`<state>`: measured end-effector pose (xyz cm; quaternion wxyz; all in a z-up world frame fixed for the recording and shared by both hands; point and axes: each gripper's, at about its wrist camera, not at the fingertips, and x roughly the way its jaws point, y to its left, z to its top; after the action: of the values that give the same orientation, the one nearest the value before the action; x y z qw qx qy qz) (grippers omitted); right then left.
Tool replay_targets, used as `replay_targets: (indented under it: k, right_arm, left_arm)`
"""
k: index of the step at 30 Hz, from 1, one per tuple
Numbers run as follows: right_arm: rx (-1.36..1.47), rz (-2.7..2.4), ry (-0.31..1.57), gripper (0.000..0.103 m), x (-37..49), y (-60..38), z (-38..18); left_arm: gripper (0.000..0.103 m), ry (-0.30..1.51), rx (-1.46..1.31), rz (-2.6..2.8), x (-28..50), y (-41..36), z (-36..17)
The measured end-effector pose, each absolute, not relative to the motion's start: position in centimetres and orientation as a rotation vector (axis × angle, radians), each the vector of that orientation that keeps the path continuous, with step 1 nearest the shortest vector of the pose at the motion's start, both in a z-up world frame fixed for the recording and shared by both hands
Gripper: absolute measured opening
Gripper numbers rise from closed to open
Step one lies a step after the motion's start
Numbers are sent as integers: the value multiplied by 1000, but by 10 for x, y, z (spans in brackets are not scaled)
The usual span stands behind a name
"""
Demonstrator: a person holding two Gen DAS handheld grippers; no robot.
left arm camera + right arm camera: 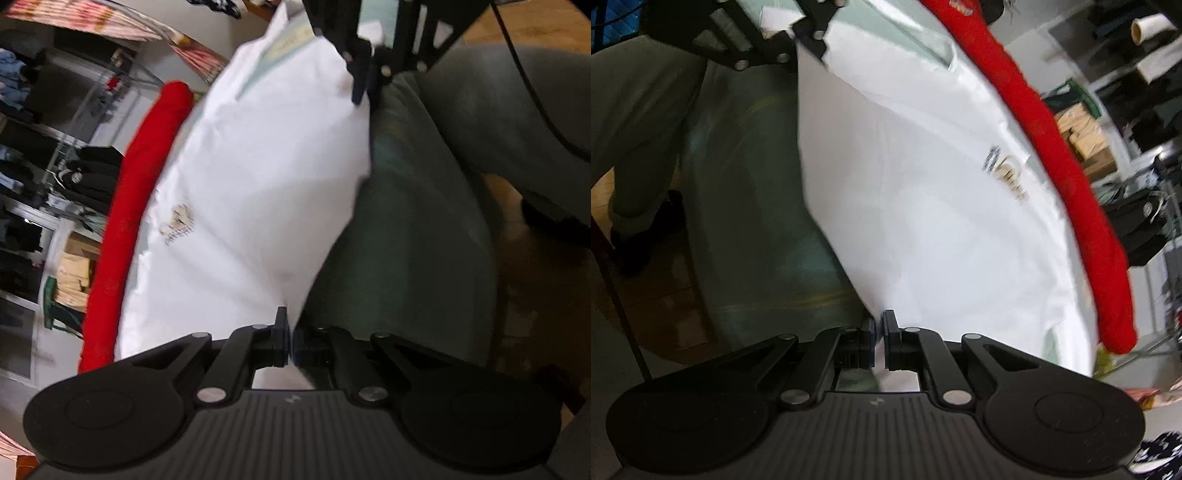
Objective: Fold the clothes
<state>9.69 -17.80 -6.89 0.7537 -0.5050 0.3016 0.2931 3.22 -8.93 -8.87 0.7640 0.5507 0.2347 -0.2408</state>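
A white T-shirt with a small printed chest logo hangs stretched between my two grippers; it also shows in the right wrist view. My left gripper is shut on one corner of its edge. My right gripper is shut on the other corner. The right gripper shows at the top of the left wrist view, pinching the shirt's far corner. The left gripper shows at the top left of the right wrist view. A red garment lies along the shirt's far side, also in the right wrist view.
A grey-green table surface lies beneath the shirt. The person's leg in grey trousers and a dark shoe stand beside it on a wooden floor. Shelves with dark clothes and cardboard boxes are behind.
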Motion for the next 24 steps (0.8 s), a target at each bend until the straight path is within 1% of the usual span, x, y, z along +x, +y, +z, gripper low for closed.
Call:
replay_targets:
  k: [2, 4, 7, 9, 11, 12, 13, 14, 15, 16, 17, 18, 19, 21, 24]
  right_arm:
    - [-1078, 655, 678, 14, 95, -178, -68]
    - [-1016, 688, 705, 18, 94, -181, -59]
    - [-884, 706, 727, 20, 95, -195, -40]
    - [-763, 688, 738, 25, 103, -211, -25]
    - [-636, 657, 747, 33, 113, -229, -13]
    - [-573, 641, 750, 35, 119, -238, -7]
    - [-523, 618, 750, 41, 128, -245, -2]
    - [-474, 594, 750, 50, 137, -252, 3]
    - [-424, 571, 750, 52, 146, -258, 8]
    - [-385, 557, 757, 56, 152, -265, 9]
    - [-347, 543, 765, 58, 159, -271, 11]
    - [-312, 534, 774, 59, 164, -274, 9]
    - [-277, 525, 783, 62, 170, -277, 8]
    - [-211, 509, 800, 63, 178, -285, 4]
    - [-107, 479, 827, 64, 192, -305, -7]
  left_arm:
    - [1, 511, 1174, -521, 31, -87, -85]
    - [12, 537, 1104, -550, 30, -80, -72]
    - [12, 597, 967, -615, 30, -63, -42]
    - [12, 630, 874, -625, 34, -49, -26]
    - [12, 653, 765, -601, 44, -32, -10]
    - [12, 666, 700, -580, 51, -23, -1]
    - [13, 679, 631, -554, 61, -12, 5]
    - [13, 696, 562, -519, 74, -1, 9]
    - [14, 712, 493, -484, 86, 11, 12]
    - [20, 727, 424, -448, 99, 22, 15]
    - [23, 739, 363, -416, 111, 33, 15]
    - [30, 750, 303, -384, 123, 45, 14]
    - [34, 760, 242, -352, 134, 56, 14]
    - [38, 784, 129, -302, 153, 74, 8]
    - [39, 833, 18, -260, 171, 93, -8]
